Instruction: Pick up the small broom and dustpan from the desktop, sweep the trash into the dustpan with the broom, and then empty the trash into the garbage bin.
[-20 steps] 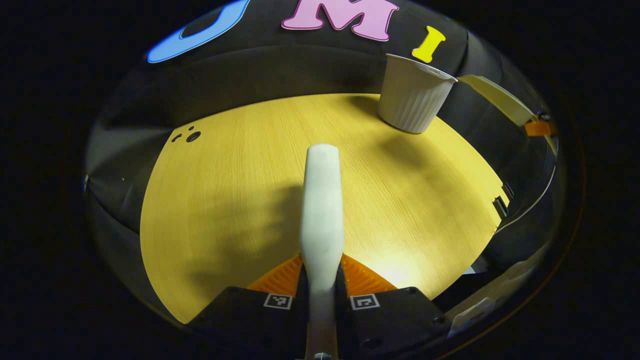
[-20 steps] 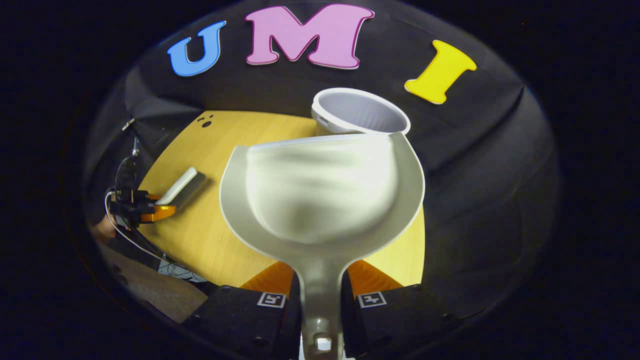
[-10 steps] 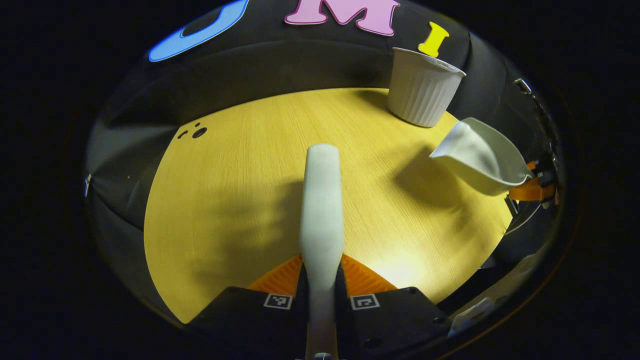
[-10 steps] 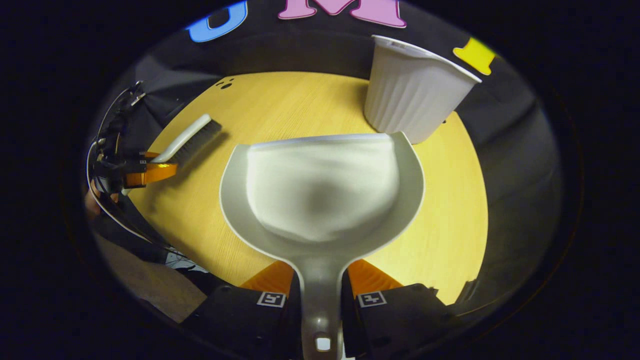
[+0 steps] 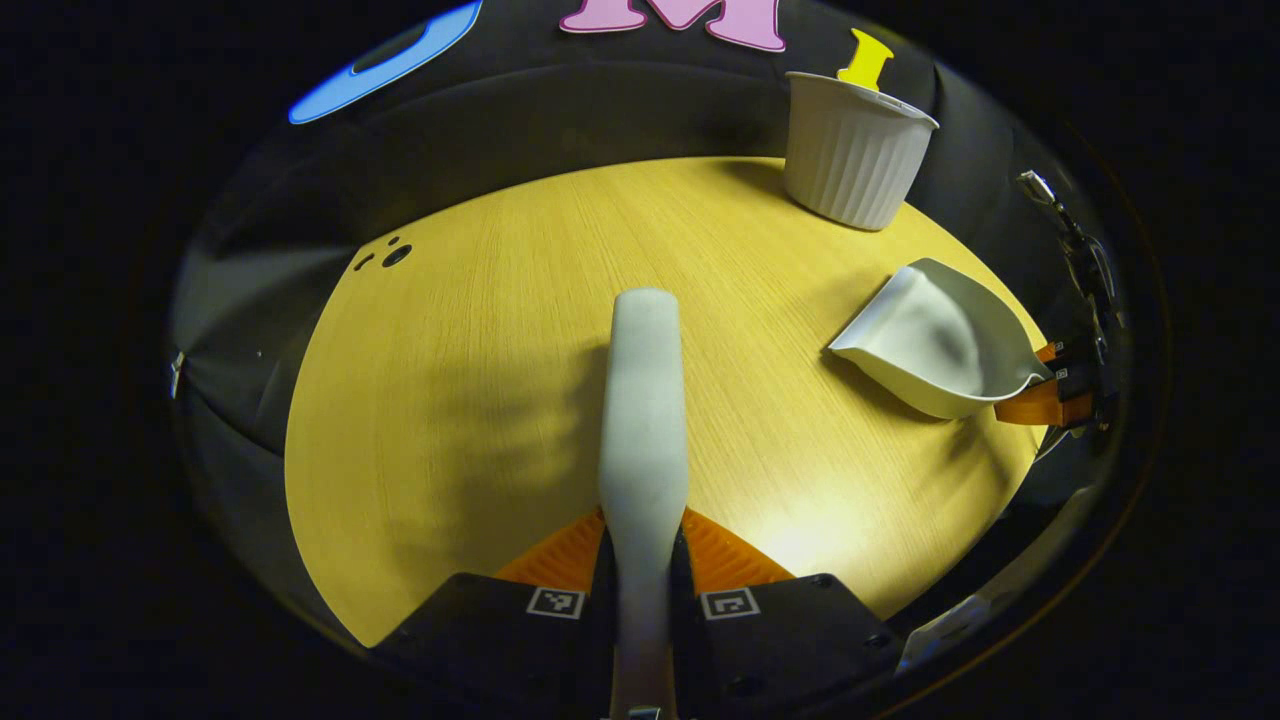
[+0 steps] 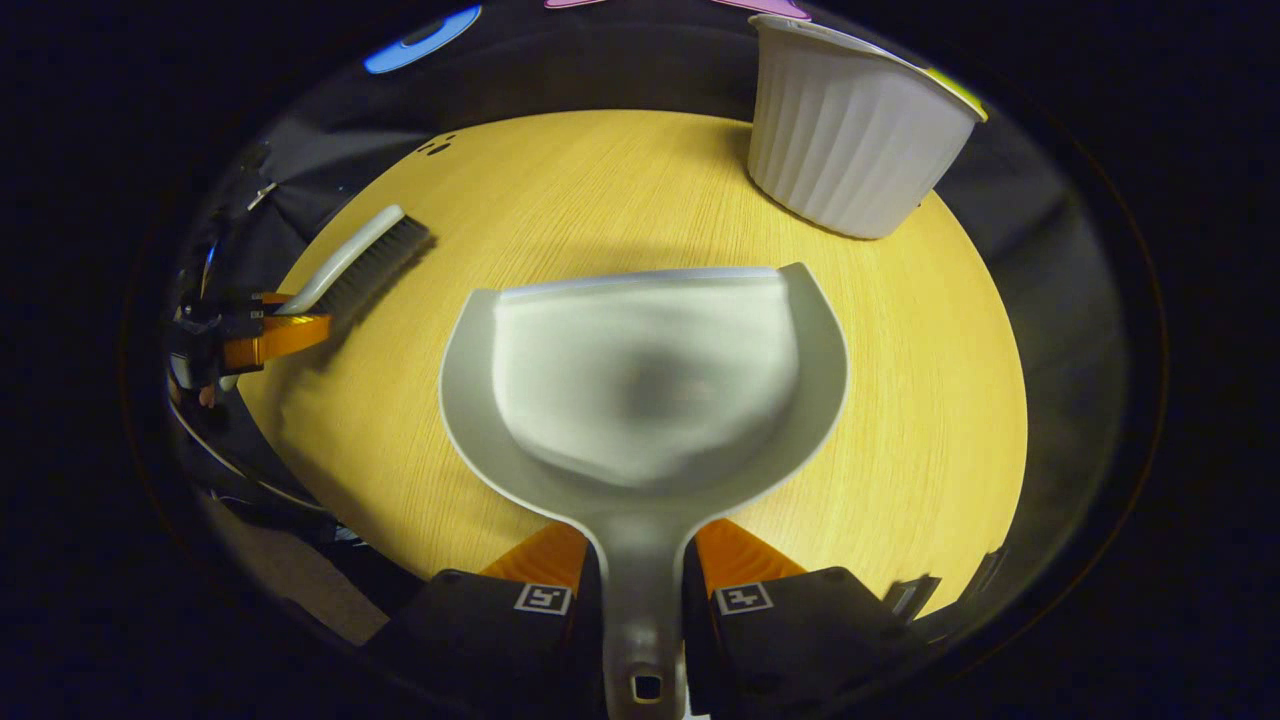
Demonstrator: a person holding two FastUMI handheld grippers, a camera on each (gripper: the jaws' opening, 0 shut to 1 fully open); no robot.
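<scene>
1. Currently clamped: left gripper (image 5: 643, 560), both fingers pressed on the small broom (image 5: 643, 420) handle, seen head-on in the left gripper view.
2. Broom pointing forward over the wooden desktop (image 5: 480, 330); from the right gripper view, same broom (image 6: 355, 262) at far left with dark bristles facing down toward the desktop (image 6: 900, 400) (contact with the wood: cannot tell).
3. Left gripper (image 6: 262, 338) also visible there, far left at the desk edge, holding the handle end.
4. Right gripper (image 6: 640, 590) clamped on the dustpan (image 6: 640, 380) handle, both fingers tight against it.
5. Pan mouth facing away from the gripper, toward the garbage bin (image 6: 850, 150); pan and bin apart, bare wood between.
6. From the left gripper view: dustpan (image 5: 935, 340) low at the right side of the desk, front lip down at the wood (looks touching or just above, hard to say), back end raised toward the right gripper (image 5: 1045, 385).
7. Garbage bin (image 5: 855, 150): white, ribbed, upright, at the far right edge of the desk against the black wall; inside not visible.
8. Pan interior looks bare, slightly blurred.
9. Small dark holes (image 5: 390, 257) at the far left edge of the desktop.
</scene>
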